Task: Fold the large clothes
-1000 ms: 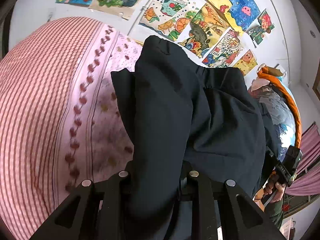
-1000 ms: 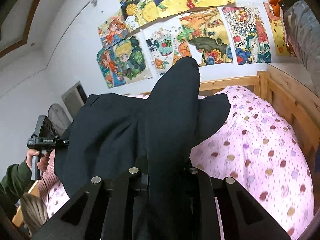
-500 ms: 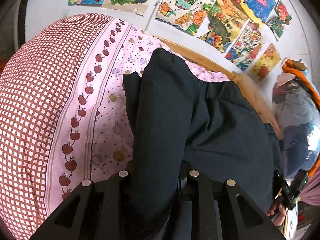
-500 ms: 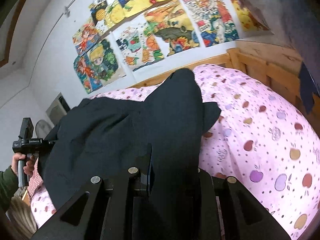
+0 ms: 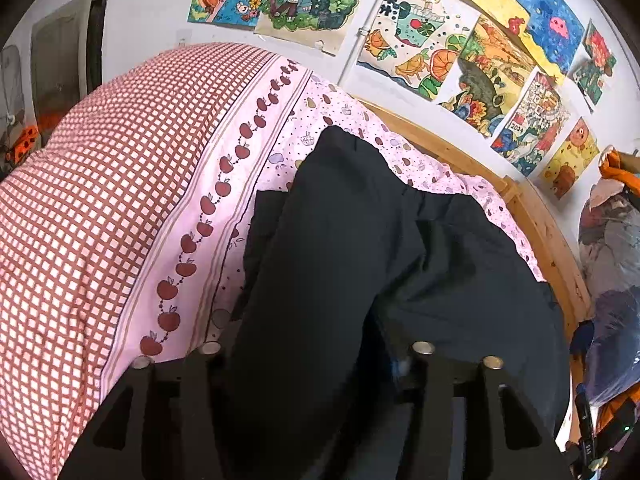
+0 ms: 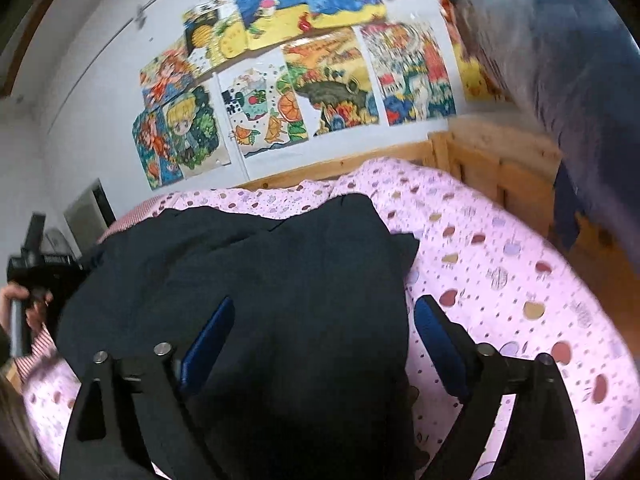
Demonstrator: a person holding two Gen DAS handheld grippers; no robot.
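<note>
A large black garment (image 5: 360, 248) lies across the pink fruit-print bed cover (image 5: 256, 168). It also shows in the right wrist view (image 6: 248, 264). My left gripper (image 5: 316, 356) has the cloth bunched between its fingers, which stand wider apart than before; the pads are hidden by the fabric. My right gripper (image 6: 320, 320) is open, its blue pads (image 6: 212, 332) spread on either side of the garment, which lies loose between them. The left gripper (image 6: 36, 264) shows at the left edge of the right wrist view.
A red-checked quilt (image 5: 100, 184) lies left of the garment. A wooden bed frame (image 6: 472, 156) runs along the far side and right. Drawings (image 6: 304, 92) cover the wall. Hanging bags and clothes (image 6: 560, 52) stand at the right.
Both grippers have come down toward the bed with the garment. The right gripper has opened and let go of the cloth. The left fingers have spread apart.
</note>
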